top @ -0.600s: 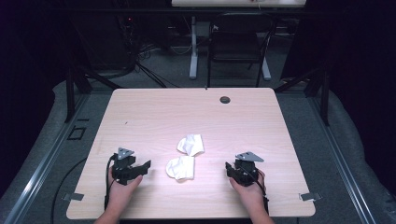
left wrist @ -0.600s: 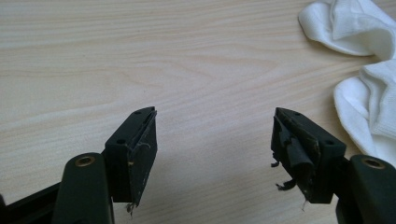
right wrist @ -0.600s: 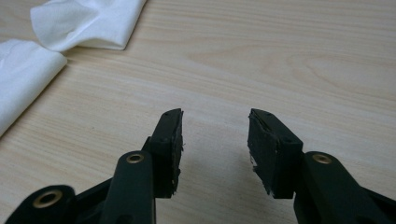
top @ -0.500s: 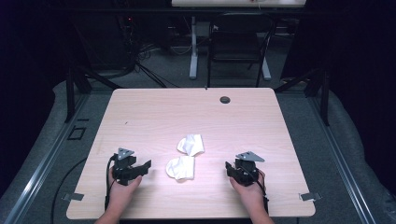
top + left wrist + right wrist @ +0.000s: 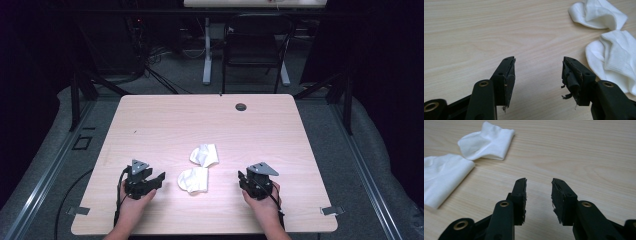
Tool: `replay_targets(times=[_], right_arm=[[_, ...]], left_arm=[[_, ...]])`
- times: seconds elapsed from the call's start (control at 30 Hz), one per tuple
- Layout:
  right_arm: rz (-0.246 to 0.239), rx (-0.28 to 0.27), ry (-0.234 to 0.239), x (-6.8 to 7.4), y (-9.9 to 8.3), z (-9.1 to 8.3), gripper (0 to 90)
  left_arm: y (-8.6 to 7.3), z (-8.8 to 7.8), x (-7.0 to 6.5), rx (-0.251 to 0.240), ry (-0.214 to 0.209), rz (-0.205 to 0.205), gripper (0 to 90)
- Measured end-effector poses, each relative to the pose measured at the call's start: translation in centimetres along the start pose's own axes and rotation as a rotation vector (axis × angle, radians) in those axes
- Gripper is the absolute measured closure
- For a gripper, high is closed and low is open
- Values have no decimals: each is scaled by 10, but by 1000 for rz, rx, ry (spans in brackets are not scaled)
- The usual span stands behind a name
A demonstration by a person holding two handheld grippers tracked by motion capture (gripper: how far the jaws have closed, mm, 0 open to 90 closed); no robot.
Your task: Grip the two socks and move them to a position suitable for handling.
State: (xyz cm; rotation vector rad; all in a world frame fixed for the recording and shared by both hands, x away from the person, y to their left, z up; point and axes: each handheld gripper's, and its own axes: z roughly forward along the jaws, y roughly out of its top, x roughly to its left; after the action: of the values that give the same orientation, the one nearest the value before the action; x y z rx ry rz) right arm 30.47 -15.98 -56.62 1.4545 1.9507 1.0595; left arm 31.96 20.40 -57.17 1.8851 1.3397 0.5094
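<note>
Two white socks, near sock (image 5: 193, 179) and far sock (image 5: 204, 155): mid-surface (image 5: 165, 125), just beside one another. Left gripper (image 5: 155, 179) and right gripper (image 5: 241, 179): flanking them, jaws apart, nothing held. Step: approach, apparently. Next move likely requires reaching inward to the near sock.

High view looks down and forward over the whole table (image 5: 150, 120); both gripper views skim low, close above it, sharing the two socks (image 5: 616, 62) between them.
</note>
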Motion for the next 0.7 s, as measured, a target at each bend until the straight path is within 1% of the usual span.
replay_targets(times=[0.03,0.07,0.1,0.13,0.17,0.2,0.23,0.27,0.3,0.37,0.4,0.47,0.5,0.53,0.57,0.63,0.67,0.7], right_arm=[[1,11,5,2,1,-1,648],[1,11,5,2,1,-1,648],[9,19,18,5,2,-1,650],[-4,24,23,9,2,-1,662],[-29,29,29,18,5,-3,670],[-36,34,44,22,6,-3,673],[-41,46,51,25,8,-3,674],[-41,46,51,25,8,-3,674],[-49,55,56,28,9,-2,675],[-62,71,66,34,11,1,691],[-64,89,71,36,13,3,705],[-54,101,80,39,15,6,719],[-59,106,83,42,17,8,730],[-68,110,90,47,20,11,729],[-68,110,90,47,20,11,729],[-61,106,100,52,21,14,724],[-63,104,104,54,22,14,720],[-62,110,125,58,24,16,717]], left_arm=[[0,0,-2,1,-8,10,460],[0,0,-2,1,-8,10,461],[0,0,-5,-7,-9,15,461],[1,-1,-7,-1,-15,22,474],[1,-2,-10,-5,-20,24,477],[1,-2,-12,-2,-24,27,482],[1,-2,-15,-1,-17,31,494],[1,-2,-17,1,-18,39,494],[1,-1,-20,-1,-39,43,548],[2,0,-24,6,-55,50,558],[3,0,-26,14,-57,56,571],[6,0,-31,27,-48,85,586],[8,0,-33,33,-46,94,607],[12,1,-35,31,-48,99,619],[12,1,-35,31,-48,99,633],[17,5,-38,34,-63,90,644],[19,8,-40,41,-66,99,644],[20,11,-43,38,-66,104,644]])
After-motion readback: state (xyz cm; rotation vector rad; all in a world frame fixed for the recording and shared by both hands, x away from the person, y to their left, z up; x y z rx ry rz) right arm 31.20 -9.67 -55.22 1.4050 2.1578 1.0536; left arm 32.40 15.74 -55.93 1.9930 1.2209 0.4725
